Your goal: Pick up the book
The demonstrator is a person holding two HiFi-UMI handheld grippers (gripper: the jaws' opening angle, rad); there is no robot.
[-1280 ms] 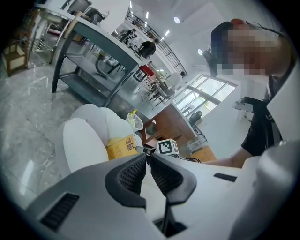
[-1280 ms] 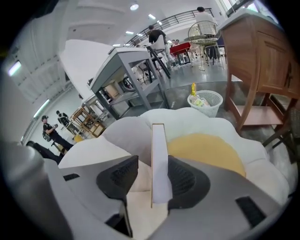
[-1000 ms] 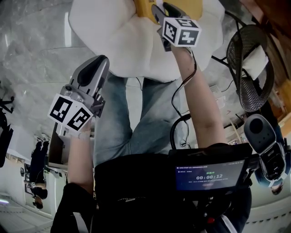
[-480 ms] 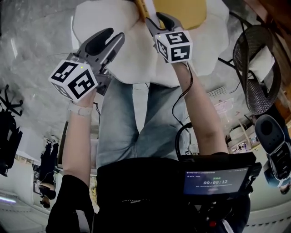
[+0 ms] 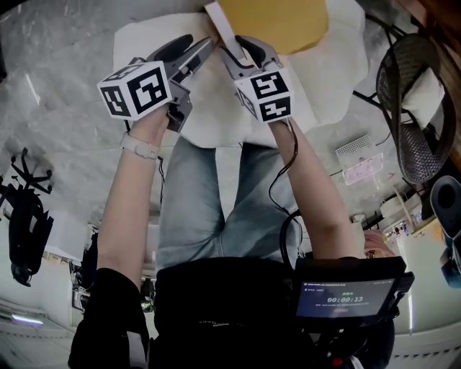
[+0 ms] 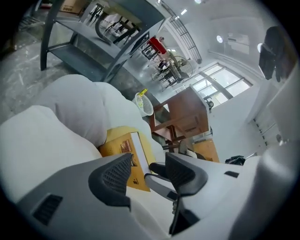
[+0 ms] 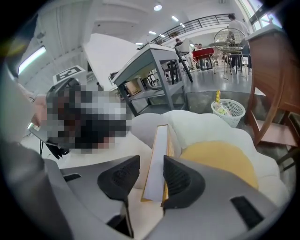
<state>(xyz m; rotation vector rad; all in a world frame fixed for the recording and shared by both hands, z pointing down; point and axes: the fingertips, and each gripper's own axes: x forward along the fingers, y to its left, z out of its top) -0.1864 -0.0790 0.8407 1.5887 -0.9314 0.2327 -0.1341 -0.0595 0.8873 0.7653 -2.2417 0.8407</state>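
The book (image 7: 157, 154) has a yellow-brown cover and a white page block. It stands on edge over the white sofa cushion (image 5: 144, 43), beside a yellow cushion (image 5: 277, 21). My right gripper (image 7: 151, 176) holds its lower end between the pads, and the jaws are still closing on it. In the head view the book (image 5: 220, 21) sticks up past the right gripper (image 5: 236, 52). My left gripper (image 5: 202, 50) is just to its left with jaws opening and nothing between them. In the left gripper view the book (image 6: 123, 147) lies a little beyond the left gripper (image 6: 147, 171).
A dark wicker chair (image 5: 418, 108) stands to the right. A wooden table (image 7: 276, 70), a white mesh basket (image 7: 228, 111) and a grey metal shelf table (image 7: 150, 61) stand behind the sofa. The floor (image 5: 57, 130) is grey marble.
My left gripper has swung from beside my leg to the book's left side, and its jaws have gone from shut to open. The right gripper with the book shifted slightly.
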